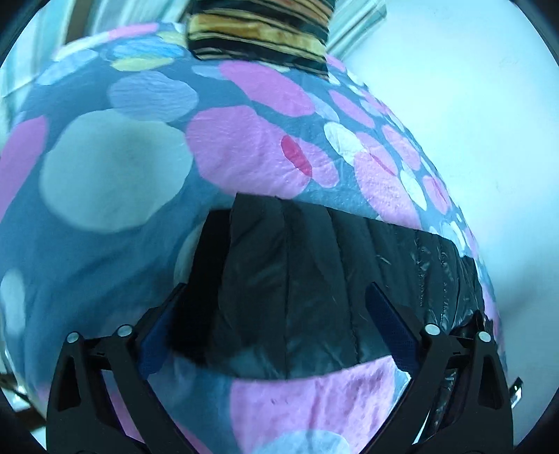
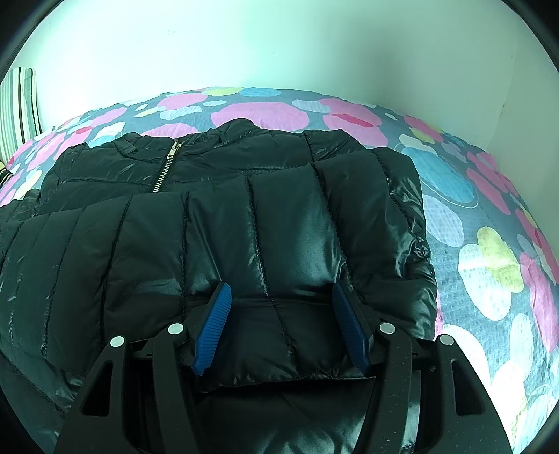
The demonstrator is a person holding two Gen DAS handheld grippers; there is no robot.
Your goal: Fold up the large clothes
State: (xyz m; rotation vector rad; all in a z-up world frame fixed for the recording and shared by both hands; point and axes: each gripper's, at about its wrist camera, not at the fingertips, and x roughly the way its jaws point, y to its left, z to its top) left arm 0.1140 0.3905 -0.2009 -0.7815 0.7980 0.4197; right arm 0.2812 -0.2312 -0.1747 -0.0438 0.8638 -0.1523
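A black quilted puffer jacket (image 2: pixel 195 223) lies front-up on the bed, its zip (image 2: pixel 167 164) partly open and one sleeve folded across the chest. My right gripper (image 2: pixel 279 286) sits over the near hem. Both blue pads (image 2: pixel 213 328) press against a puffy fold of the jacket that fills the gap between them. In the left wrist view a flat black quilted part of the jacket (image 1: pixel 314 279) lies on the spotted bedspread. My left gripper (image 1: pixel 276 290) hangs over it with its jaws wide apart. The cloth lies between the fingers, and neither pad squeezes it.
The bed wears a grey-blue spread with pink, white and yellow spots (image 1: pixel 104 167) (image 2: pixel 471 216). A striped pillow (image 1: pixel 262 31) sits at the far end in the left view, and a striped cushion (image 2: pixel 21 104) stands at the left in the right view. A pale wall (image 2: pixel 279 45) borders the bed.
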